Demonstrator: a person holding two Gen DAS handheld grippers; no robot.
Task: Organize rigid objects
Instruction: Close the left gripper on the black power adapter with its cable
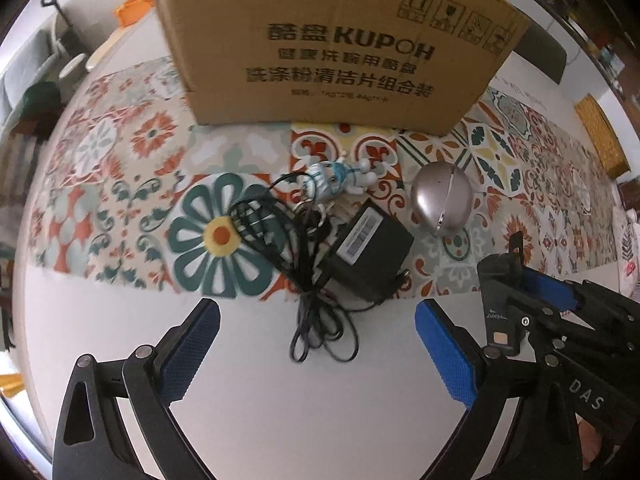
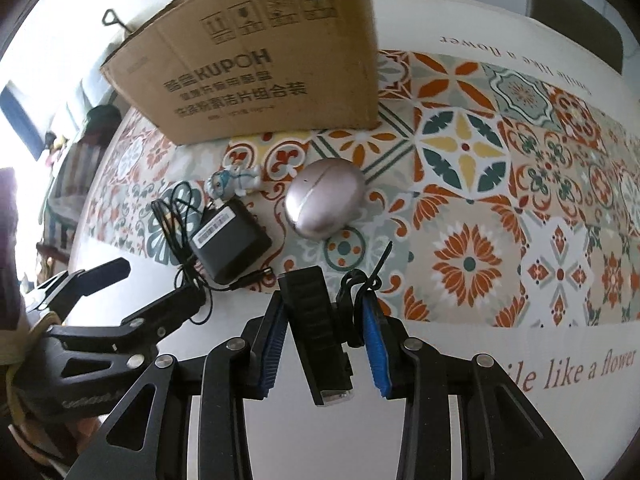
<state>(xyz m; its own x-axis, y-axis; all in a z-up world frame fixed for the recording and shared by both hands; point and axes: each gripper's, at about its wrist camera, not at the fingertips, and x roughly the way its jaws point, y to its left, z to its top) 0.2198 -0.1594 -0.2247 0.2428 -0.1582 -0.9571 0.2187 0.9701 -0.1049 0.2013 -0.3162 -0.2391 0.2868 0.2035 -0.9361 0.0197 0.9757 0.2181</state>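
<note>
My right gripper (image 2: 324, 300) is shut on a black ribbed rectangular device (image 2: 316, 332) with a black strap at its far end. It hangs above the table's near edge; the same device (image 1: 500, 296) shows at the right of the left wrist view. My left gripper (image 1: 316, 312) stands open over the white table, just short of a black power adapter (image 1: 370, 256) and its tangled cable (image 1: 308, 280). A small blue-and-white figurine (image 1: 340, 178) and a silver egg-shaped case (image 1: 442, 200) lie beyond the adapter. A cardboard box (image 1: 332, 48) stands behind them.
A patterned tile-print mat (image 2: 500, 200) covers the middle of the white table (image 1: 260, 380), running off to the right of the egg-shaped case. A dark chair back (image 2: 576, 16) stands behind the table's far right edge. Shelves and clutter lie off the left side.
</note>
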